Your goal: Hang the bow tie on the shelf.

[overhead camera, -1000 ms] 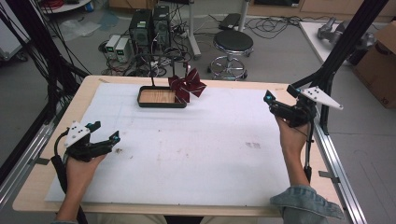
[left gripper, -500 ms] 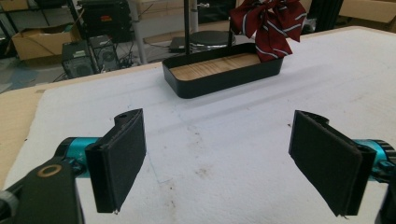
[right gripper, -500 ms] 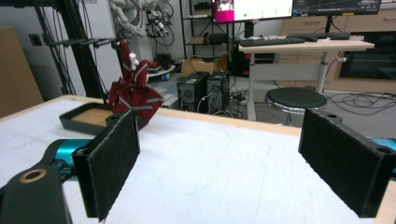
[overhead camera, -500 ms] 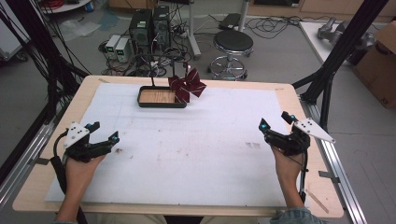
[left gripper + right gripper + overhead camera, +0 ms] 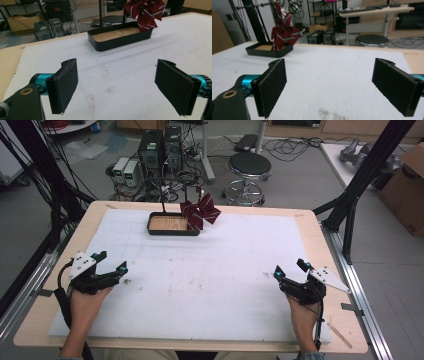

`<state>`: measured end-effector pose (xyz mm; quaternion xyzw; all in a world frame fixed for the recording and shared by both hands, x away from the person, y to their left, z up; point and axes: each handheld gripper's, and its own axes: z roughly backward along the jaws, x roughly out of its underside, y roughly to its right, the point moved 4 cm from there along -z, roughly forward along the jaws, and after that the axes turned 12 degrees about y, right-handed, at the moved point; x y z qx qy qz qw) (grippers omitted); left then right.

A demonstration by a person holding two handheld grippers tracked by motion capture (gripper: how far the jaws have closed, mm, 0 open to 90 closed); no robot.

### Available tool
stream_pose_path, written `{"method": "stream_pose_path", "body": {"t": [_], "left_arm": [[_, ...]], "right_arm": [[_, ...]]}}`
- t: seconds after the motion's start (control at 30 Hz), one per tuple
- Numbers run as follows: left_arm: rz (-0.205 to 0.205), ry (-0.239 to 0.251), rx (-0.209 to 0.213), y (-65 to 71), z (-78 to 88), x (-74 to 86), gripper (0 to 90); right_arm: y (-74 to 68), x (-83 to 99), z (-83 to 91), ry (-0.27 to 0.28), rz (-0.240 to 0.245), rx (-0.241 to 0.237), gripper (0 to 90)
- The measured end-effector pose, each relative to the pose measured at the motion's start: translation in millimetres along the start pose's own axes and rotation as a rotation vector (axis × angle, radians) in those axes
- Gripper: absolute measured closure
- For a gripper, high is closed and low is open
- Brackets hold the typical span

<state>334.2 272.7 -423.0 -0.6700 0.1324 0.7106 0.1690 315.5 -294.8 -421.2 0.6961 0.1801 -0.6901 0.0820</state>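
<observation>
A dark red striped bow tie (image 5: 200, 211) hangs on a thin black stand over the right end of a black tray (image 5: 172, 230) with a wooden floor, at the far middle of the white mat. The bow tie (image 5: 145, 11) and tray (image 5: 120, 41) lie ahead of my left gripper (image 5: 117, 85), whose jaws stand wide apart with nothing between them. My left gripper (image 5: 111, 262) rests near the mat's left edge. My right gripper (image 5: 290, 268) sits low at the right, open and empty. From it the bow tie (image 5: 284, 31) and tray (image 5: 270, 52) are far off to the left.
The white mat (image 5: 210, 270) covers a wooden table (image 5: 320, 232). Faint dark smudges (image 5: 110, 90) mark the mat. Behind the table are computer cases (image 5: 160, 147), cables and a round stool (image 5: 249, 167). Black frame posts (image 5: 367, 175) stand at the right and left.
My right gripper has come down and toward the near right part of the mat from higher at the right edge. The left gripper has stayed put.
</observation>
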Motion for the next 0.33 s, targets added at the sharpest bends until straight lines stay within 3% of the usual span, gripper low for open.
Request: {"method": "stream_pose_path", "body": {"t": [0.33], "left_arm": [[0.0,-0.019,-0.011,-1.6,-1.6,2.6,19.0]], "right_arm": [[-2.7,5.6,1.2,-0.012,0.008,-0.007,11.5]]}}
